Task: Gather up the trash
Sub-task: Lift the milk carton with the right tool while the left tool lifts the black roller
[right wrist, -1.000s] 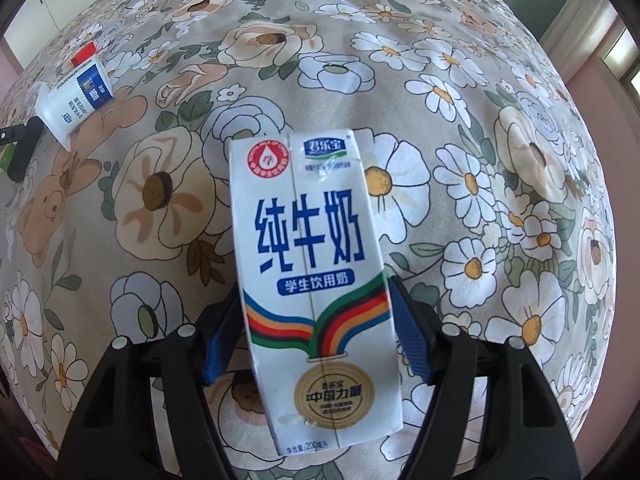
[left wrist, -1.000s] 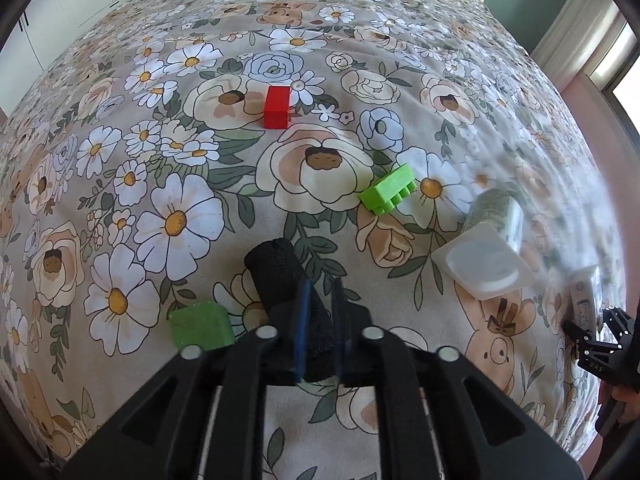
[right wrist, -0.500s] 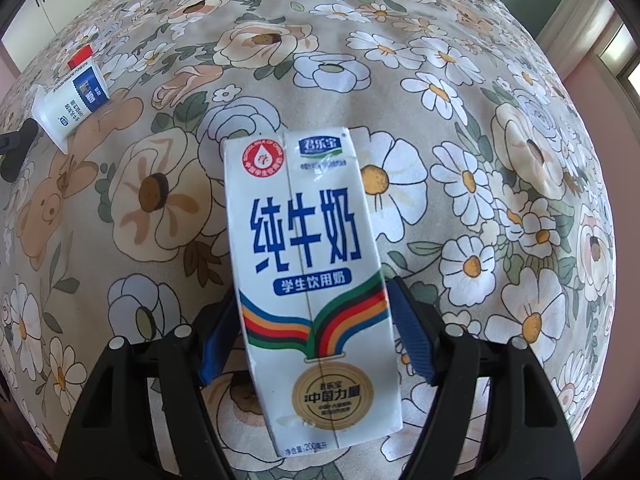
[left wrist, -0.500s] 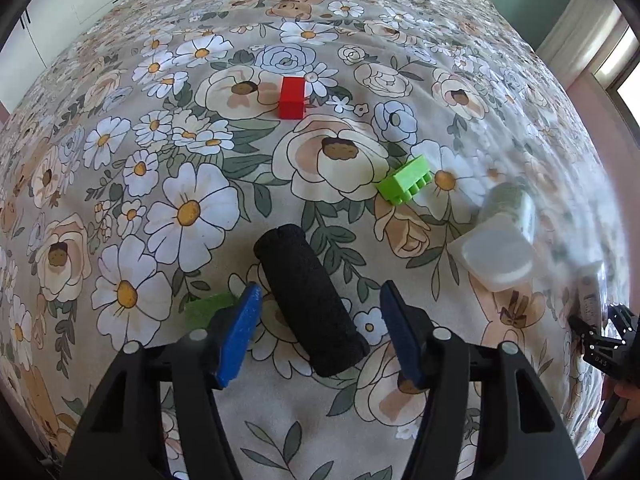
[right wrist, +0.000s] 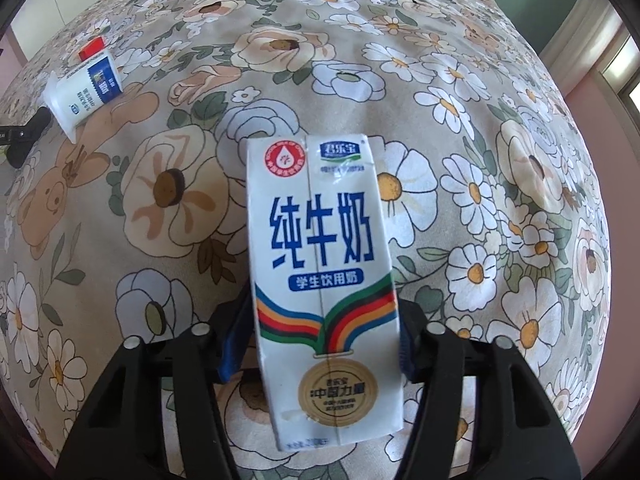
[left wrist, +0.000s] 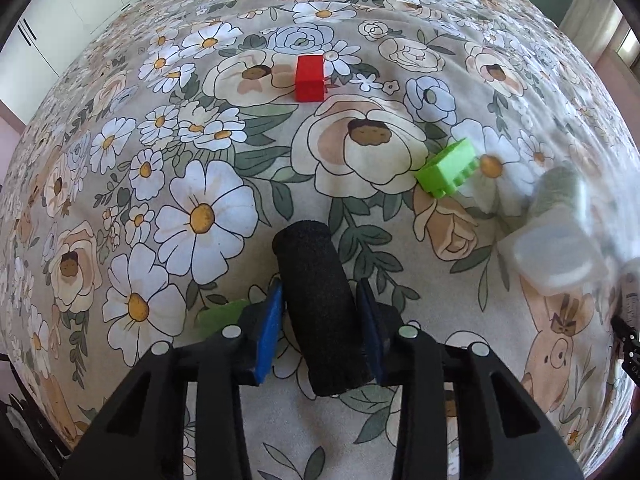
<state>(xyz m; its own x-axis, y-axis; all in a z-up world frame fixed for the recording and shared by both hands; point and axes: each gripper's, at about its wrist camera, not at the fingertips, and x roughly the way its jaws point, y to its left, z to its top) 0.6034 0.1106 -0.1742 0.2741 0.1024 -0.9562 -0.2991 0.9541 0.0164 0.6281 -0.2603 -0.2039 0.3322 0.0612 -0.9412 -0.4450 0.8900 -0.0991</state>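
In the left wrist view my left gripper [left wrist: 320,320] is shut on a black foam cylinder [left wrist: 316,300] that lies on the floral bedspread [left wrist: 200,140]; both blue pads touch its sides. In the right wrist view my right gripper [right wrist: 322,340] is shut on a white milk carton [right wrist: 320,248] with blue Chinese lettering, held over the bed. A white yogurt cup [right wrist: 82,92] with a blue label lies on its side at the far left; it also shows blurred in the left wrist view [left wrist: 560,248].
A red block [left wrist: 309,78], a green toy brick [left wrist: 448,168] and a flat green piece [left wrist: 220,316] beside my left fingers lie on the bed. White cabinets [left wrist: 80,8] stand beyond the bed. The other gripper's tip [right wrist: 24,136] shows at the left edge.
My left gripper opened from shut, moved forward around the black cylinder and closed on it. My right gripper keeps hold of the milk carton, barely shifted.
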